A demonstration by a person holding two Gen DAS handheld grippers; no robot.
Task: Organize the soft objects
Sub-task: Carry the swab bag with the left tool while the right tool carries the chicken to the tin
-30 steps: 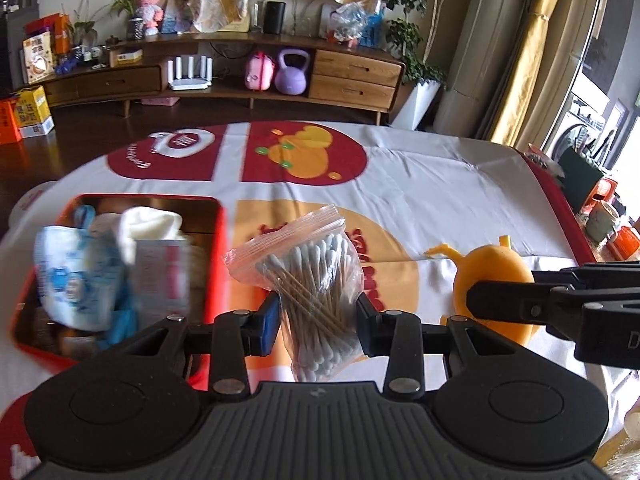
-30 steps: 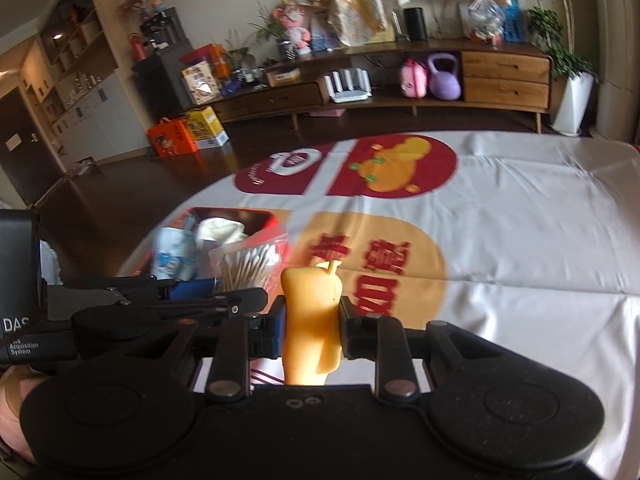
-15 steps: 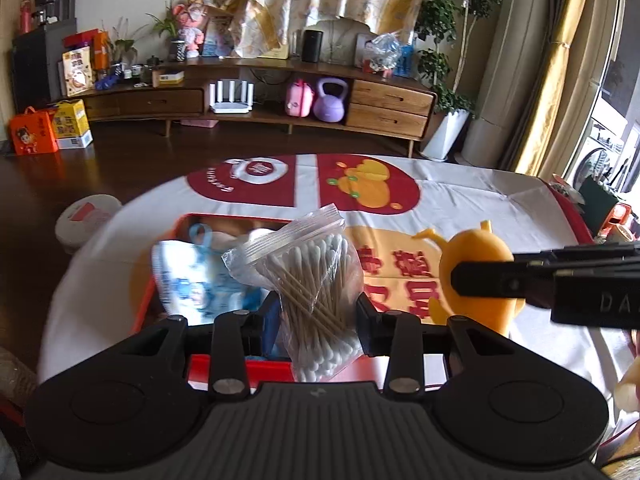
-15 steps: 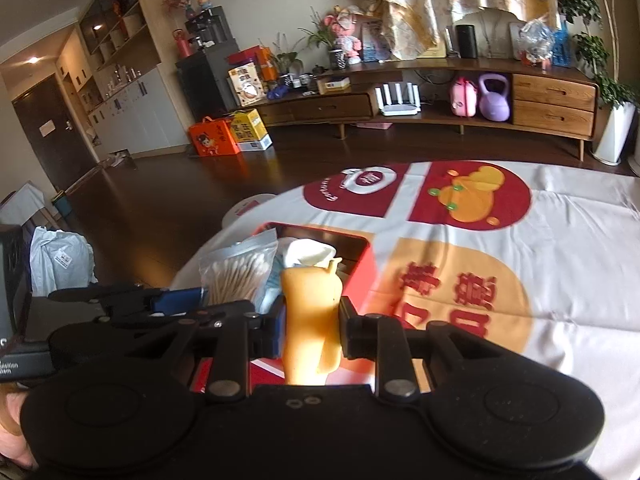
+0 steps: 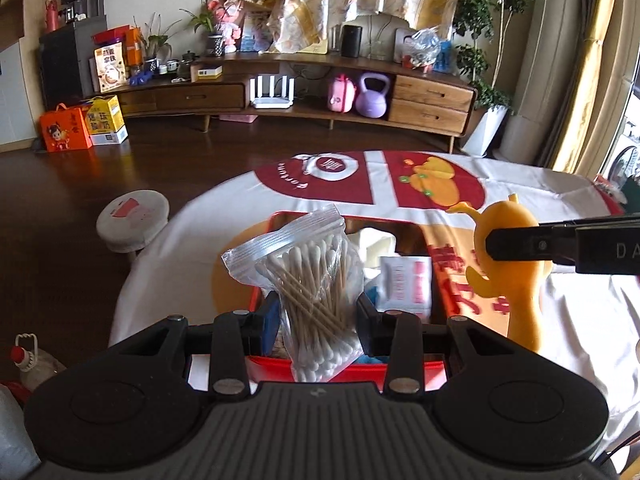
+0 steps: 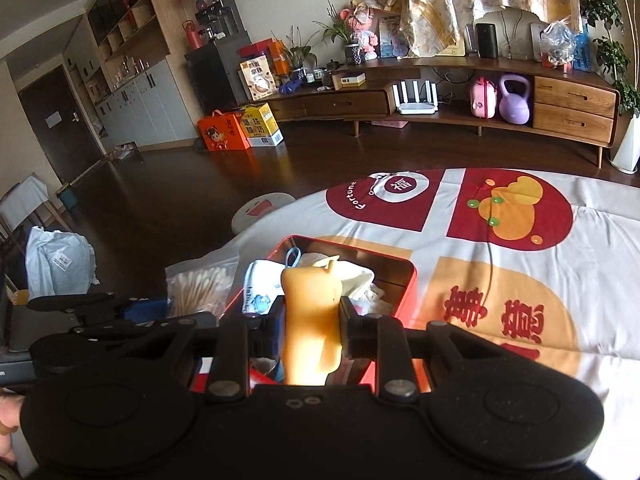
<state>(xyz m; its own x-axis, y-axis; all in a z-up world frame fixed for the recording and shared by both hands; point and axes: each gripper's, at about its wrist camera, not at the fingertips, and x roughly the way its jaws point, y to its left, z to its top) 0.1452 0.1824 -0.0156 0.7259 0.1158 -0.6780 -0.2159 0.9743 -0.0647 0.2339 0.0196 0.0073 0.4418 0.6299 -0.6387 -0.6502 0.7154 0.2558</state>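
My left gripper (image 5: 318, 322) is shut on a clear zip bag of cotton swabs (image 5: 310, 280) and holds it above the near edge of the red tin box (image 5: 316, 368). My right gripper (image 6: 308, 326) is shut on an orange soft duck toy (image 6: 310, 320) and holds it over the same red tin box (image 6: 404, 300). The duck toy (image 5: 508, 264) shows to the right in the left wrist view. The swab bag (image 6: 200, 290) shows left of the box in the right wrist view. The box holds a blue-printed pouch (image 6: 260, 288), a white cloth (image 6: 356, 276) and a pink-and-white packet (image 5: 406, 282).
The box sits near the left edge of a round table with a white, red and orange cloth (image 6: 520, 240). A small round stool (image 5: 134, 220) stands on the dark floor left of the table. A long wooden cabinet (image 5: 320, 92) lines the far wall.
Both grippers rose and drew back toward the table's left edge, carrying the swab bag and duck toy. The red box now lies directly below both grippers.
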